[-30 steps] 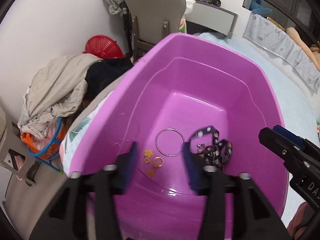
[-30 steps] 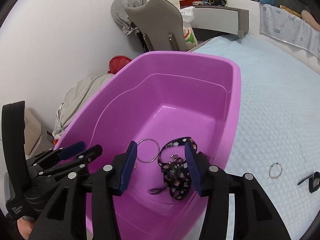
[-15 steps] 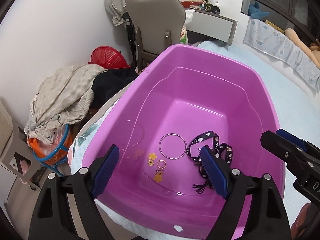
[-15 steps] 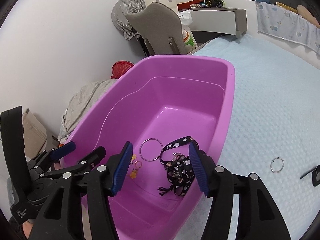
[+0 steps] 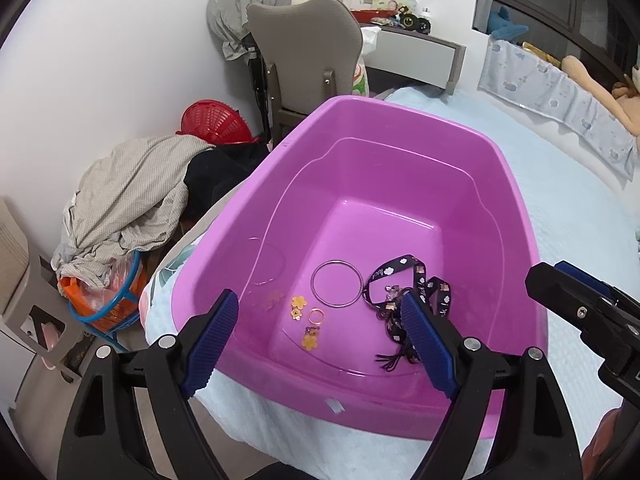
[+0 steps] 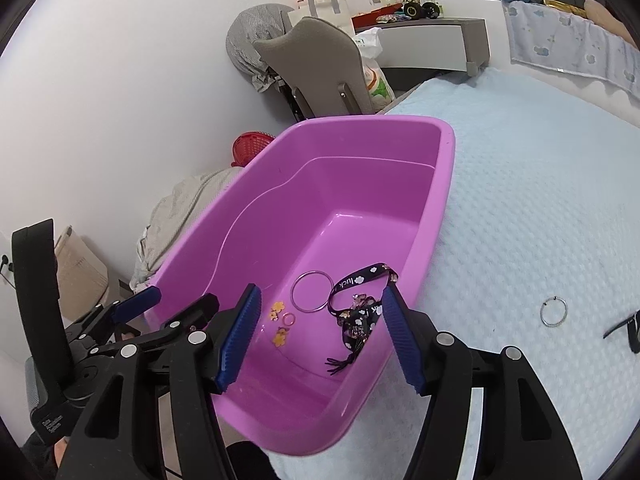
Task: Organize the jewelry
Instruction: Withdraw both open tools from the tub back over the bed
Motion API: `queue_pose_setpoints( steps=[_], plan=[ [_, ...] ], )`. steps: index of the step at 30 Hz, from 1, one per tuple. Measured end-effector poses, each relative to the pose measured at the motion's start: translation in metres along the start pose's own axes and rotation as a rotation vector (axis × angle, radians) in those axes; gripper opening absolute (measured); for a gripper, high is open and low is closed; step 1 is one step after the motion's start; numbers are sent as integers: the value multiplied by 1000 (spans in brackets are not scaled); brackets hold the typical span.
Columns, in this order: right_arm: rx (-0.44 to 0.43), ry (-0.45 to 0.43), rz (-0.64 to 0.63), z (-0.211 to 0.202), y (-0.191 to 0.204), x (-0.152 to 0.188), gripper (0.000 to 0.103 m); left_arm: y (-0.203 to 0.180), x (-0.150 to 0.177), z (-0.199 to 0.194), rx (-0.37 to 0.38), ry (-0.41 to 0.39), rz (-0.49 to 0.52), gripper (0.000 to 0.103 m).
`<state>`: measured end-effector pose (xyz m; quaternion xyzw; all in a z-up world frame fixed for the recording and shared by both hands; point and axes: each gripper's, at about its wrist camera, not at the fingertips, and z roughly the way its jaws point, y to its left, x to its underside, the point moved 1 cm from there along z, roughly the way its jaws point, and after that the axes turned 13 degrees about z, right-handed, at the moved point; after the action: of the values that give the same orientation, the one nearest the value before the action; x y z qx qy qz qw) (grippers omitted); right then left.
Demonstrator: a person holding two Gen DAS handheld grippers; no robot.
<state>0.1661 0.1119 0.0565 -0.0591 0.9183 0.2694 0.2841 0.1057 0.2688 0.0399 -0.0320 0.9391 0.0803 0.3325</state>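
Above the pink tub (image 5: pixel 516 208), your left gripper (image 5: pixel 320 344) and right gripper (image 6: pixel 320 340) hang spread and empty, jaws just widened. Lanyard (image 5: pixel 412 292), bangle (image 5: pixel 335 284) and charms (image 5: pixel 306 320) lie dropped inside, collected together.

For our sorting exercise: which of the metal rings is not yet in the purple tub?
The silver ring on the blue bedspread; the others lie inside the tub.

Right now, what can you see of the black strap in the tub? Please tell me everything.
The strap is black fabric printed with small white clouds and the word "luck". It lies loose and crumpled on the floor of the pink tub, near its right wall. One end forms an open loop beside the large metal ring; a dark tassel trails from the other end. Small charms sit on its middle. No gripper touches it.
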Motion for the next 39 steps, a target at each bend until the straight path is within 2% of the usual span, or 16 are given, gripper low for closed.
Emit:
queue_pose_setpoints(
  steps=[15,39],
  plan=[
    [-27,-54,42,-43,-22,15,61,-24,5,-28,3,-26,36,82],
    [-13,-175,184,-117,-98,44,62,-87,6,-75,48,-80,131,82]
  ],
)
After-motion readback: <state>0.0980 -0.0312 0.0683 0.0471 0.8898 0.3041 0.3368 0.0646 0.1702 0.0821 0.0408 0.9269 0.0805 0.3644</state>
